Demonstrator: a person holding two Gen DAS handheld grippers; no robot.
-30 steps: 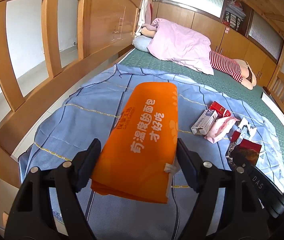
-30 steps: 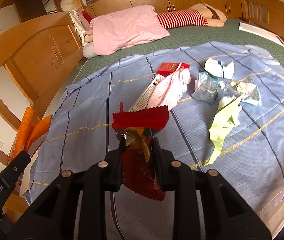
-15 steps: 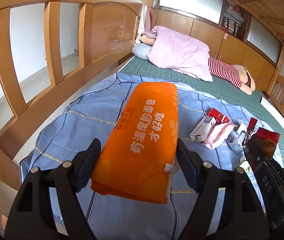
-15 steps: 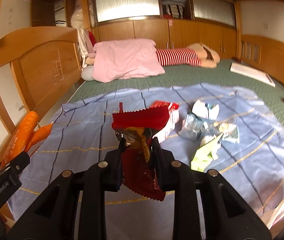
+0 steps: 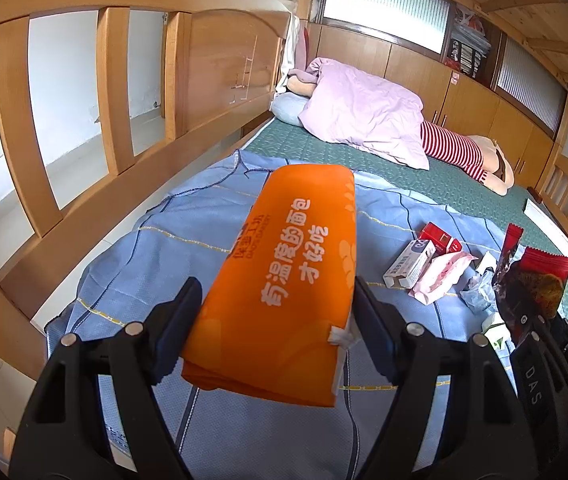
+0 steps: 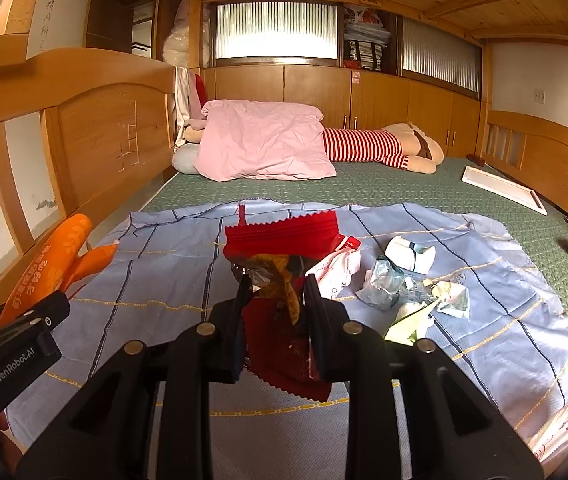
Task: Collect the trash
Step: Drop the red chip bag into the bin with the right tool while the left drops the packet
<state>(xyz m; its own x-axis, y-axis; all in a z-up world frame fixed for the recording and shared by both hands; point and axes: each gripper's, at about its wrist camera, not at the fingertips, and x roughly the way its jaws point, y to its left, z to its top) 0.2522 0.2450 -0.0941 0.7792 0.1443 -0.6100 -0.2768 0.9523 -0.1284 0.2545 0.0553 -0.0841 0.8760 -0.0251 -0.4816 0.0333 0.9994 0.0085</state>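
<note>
Left wrist: left tool (image 5: pixel 276 320) pinching smooth orange bag (image 5: pixel 284 276), right tool (image 6: pixel 274 300) clamping crinkled red wrapper (image 6: pixel 284 236)

Both wrist views low over the blue cloth (image 5: pixel 212 224) (seemingly close).

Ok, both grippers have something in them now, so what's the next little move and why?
Probably carry the red snack wrapper in the right gripper leftward to the orange bag in the left gripper. The wrapper is clear of the blue cloth, the bag sits ready, and more litter waits there.
</note>
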